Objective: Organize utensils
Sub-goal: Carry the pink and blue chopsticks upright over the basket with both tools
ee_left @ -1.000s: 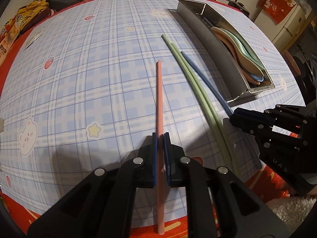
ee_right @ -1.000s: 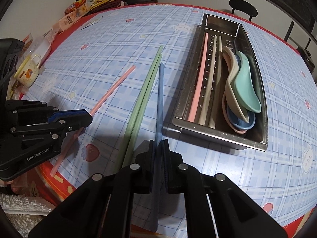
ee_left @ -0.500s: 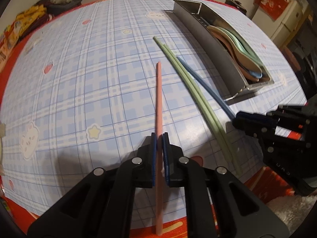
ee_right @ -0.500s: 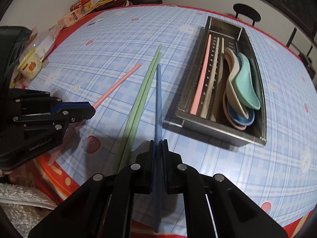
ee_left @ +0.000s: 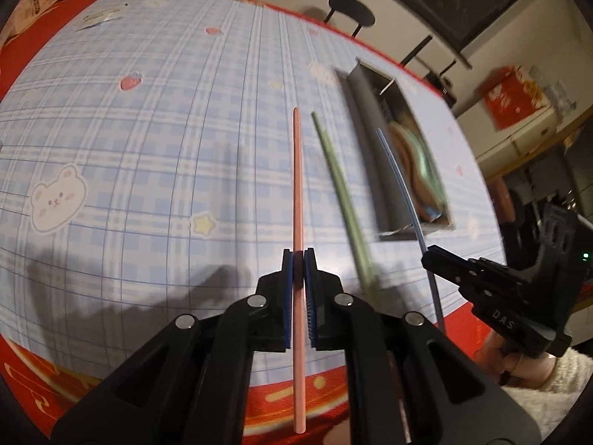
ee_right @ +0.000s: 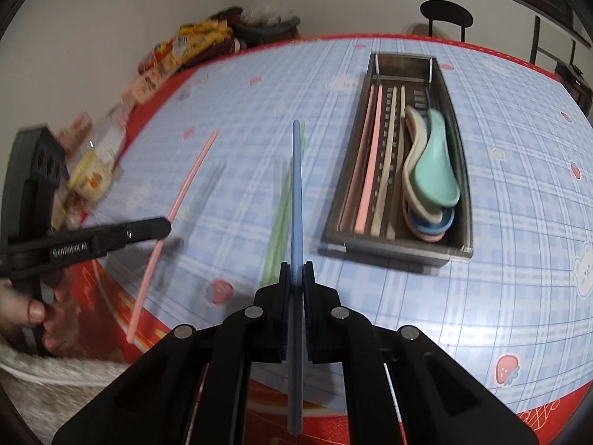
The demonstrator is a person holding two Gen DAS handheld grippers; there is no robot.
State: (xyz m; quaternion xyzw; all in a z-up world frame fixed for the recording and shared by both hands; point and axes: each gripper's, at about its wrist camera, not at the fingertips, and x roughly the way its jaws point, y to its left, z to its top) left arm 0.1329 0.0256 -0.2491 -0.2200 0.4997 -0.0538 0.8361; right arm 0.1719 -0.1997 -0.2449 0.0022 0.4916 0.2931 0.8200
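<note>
1. Left wrist view: the left hand-held gripper [ee_left: 298,256] is clamped on a pink chopstick [ee_left: 297,185], which is lifted off the counter [ee_left: 148,148] and points toward its far edge, to the left of the metal tray [ee_left: 370,141]. A pair of green chopsticks [ee_left: 344,200] lies between the pink one and the tray. The right hand-held gripper [ee_left: 430,256], below the tray's near end, pinches a blue chopstick [ee_left: 404,185]; "DAS" is printed on its body.
2. Right wrist view: the right hand-held gripper [ee_right: 295,270] is clamped on the blue chopstick [ee_right: 296,193], just left of the tray [ee_right: 461,170]. The tray already holds pink and cream chopsticks and spoons [ee_right: 433,170]. The left hand-held gripper [ee_right: 165,226], farther left, reads "GenRobot.AI".
3. Step, as I judge it: both sticks picked up, on their way to the tray. Next, each needs lining up lengthwise over the chopstick side, then lowering and letting go.
</note>
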